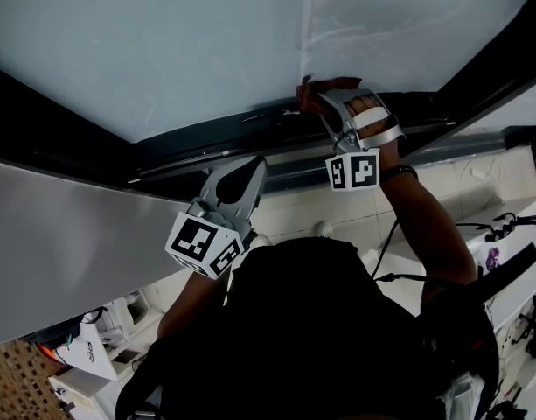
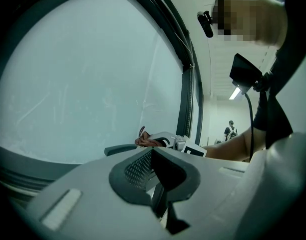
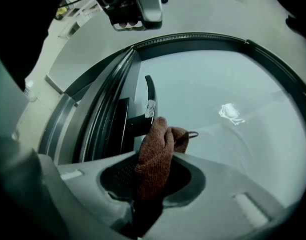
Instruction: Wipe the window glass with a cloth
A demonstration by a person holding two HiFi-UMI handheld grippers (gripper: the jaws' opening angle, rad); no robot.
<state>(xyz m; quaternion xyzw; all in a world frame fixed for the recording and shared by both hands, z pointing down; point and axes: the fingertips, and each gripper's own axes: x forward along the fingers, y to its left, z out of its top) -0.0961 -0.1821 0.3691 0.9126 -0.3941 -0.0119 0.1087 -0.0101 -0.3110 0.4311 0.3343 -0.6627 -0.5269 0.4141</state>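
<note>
A brown knitted cloth (image 3: 155, 156) sticks out from between the jaws of my right gripper (image 3: 153, 176), which is shut on it. In the head view that right gripper (image 1: 324, 103) holds the cloth (image 1: 311, 94) against the bottom edge of the window glass (image 1: 206, 33), next to the dark frame. The left gripper view also catches the cloth (image 2: 145, 141) low on the pane (image 2: 88, 84). My left gripper (image 1: 250, 175) hangs below the sill, away from the glass. Its jaws (image 2: 157, 181) are shut with nothing between them.
A dark window frame (image 1: 206, 138) runs along the bottom of the pane, with a vertical mullion (image 2: 190, 94) and a handle (image 3: 151, 96) beside the cloth. A grey panel (image 1: 66, 243) lies at the lower left. White shelves with cables (image 1: 504, 234) stand at the right.
</note>
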